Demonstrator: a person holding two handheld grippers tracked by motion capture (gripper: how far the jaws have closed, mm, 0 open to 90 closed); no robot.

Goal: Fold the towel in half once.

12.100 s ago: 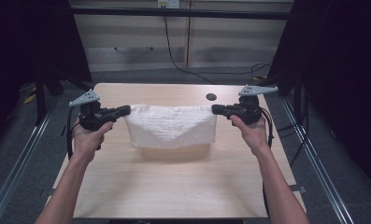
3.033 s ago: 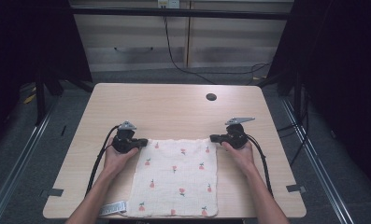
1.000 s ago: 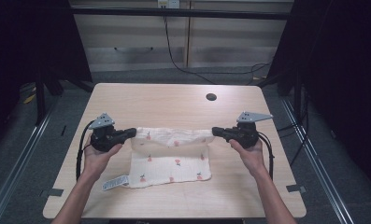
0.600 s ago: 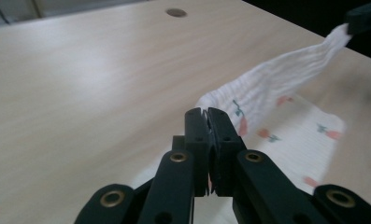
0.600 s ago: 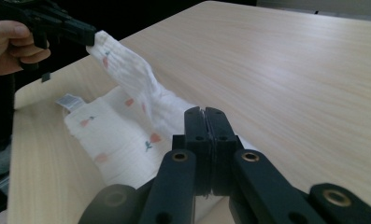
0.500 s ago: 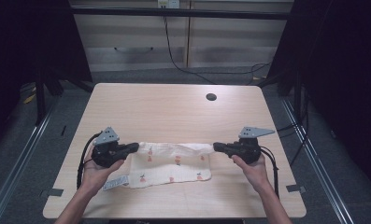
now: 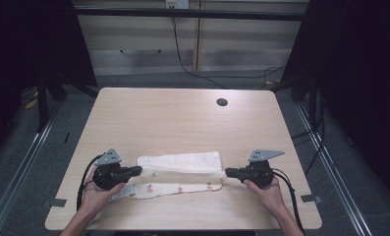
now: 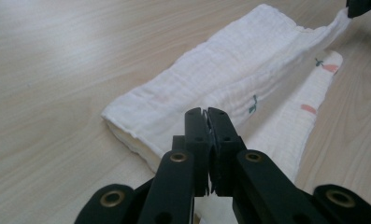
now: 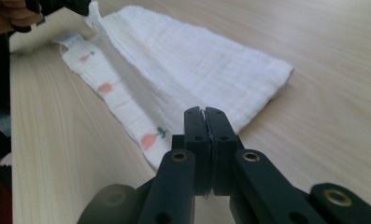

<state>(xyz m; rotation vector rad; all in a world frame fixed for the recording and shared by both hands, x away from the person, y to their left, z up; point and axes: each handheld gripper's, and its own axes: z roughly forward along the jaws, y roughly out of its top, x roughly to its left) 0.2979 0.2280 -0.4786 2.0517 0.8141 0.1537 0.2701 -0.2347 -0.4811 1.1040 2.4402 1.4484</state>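
Observation:
A white cloth [image 7: 180,169] printed with small red fruit lies folded into a narrow band near the table's front edge. My left gripper [image 7: 135,171] is shut on the cloth's upper layer at its left end. My right gripper [image 7: 230,172] is shut on the same layer at its right end, and the edge runs taut between them. In the left gripper view the shut jaws [image 8: 207,112] pinch a thin cloth edge, with the cloth [image 8: 230,70] stretching to the right gripper [image 8: 360,7]. In the right gripper view the shut jaws [image 9: 204,111] point along the cloth [image 9: 197,56] toward the left gripper [image 9: 64,5].
The wooden table [image 7: 182,123] has a round dark hole [image 7: 222,102] at its far right. A small label [image 7: 121,193] sticks out of the cloth's left end by the person's left hand. Cables trail from both grippers over the front edge. Metal rails run along both sides of the table.
Both hands have come down and toward the front edge, drawing the held cloth edge over the lower layer. The cloth now lies as a narrower band.

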